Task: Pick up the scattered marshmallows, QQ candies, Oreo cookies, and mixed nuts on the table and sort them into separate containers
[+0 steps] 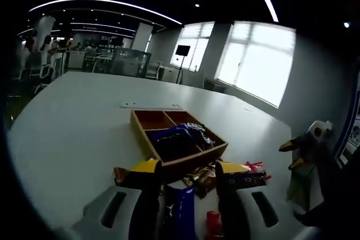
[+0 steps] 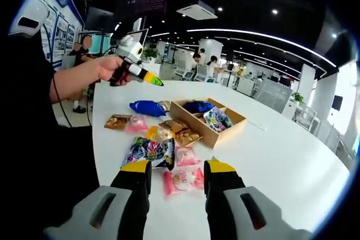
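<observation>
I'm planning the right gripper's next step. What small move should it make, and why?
Probably ease the right gripper forward and down onto the pink packet. Its jaws stand open and empty, and that packet lies on the white table right between the tips, closest of the scattered snacks. The wooden tray sits just beyond for the drop.
</observation>
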Tool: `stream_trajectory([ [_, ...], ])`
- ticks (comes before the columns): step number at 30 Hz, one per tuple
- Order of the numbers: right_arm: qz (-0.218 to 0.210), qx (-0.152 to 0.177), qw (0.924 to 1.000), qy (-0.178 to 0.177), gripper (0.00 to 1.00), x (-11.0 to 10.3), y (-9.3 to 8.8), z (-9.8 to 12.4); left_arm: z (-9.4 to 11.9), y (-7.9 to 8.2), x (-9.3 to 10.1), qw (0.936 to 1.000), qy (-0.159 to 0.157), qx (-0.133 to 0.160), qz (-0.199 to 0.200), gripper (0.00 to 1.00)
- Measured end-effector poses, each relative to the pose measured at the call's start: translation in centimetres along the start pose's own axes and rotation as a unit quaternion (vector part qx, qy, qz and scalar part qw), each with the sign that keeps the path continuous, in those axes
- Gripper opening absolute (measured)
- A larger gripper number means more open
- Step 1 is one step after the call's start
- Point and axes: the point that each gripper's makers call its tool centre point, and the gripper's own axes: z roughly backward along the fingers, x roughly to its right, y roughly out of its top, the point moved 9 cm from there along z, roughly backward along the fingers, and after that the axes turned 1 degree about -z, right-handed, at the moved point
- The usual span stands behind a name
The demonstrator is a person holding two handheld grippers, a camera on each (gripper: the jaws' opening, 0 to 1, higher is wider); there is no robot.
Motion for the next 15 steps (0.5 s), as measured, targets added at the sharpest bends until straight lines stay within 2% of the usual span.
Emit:
stream_trajectory([
  [7,-0.007,-0.002,1.0000,-0.006,0.32,0.3,-0.1,-0.1,1.4,-0.4,-0.3,1.0000,0.005,-0.003,-0.004,0.43],
  [15,-0.011,-0.003,0.9999,-0.009,0.32,0.7,0.0,-0.3,3.4,-0.6,-0.5,0.9994,0.026,0.003,-0.021,0.43],
])
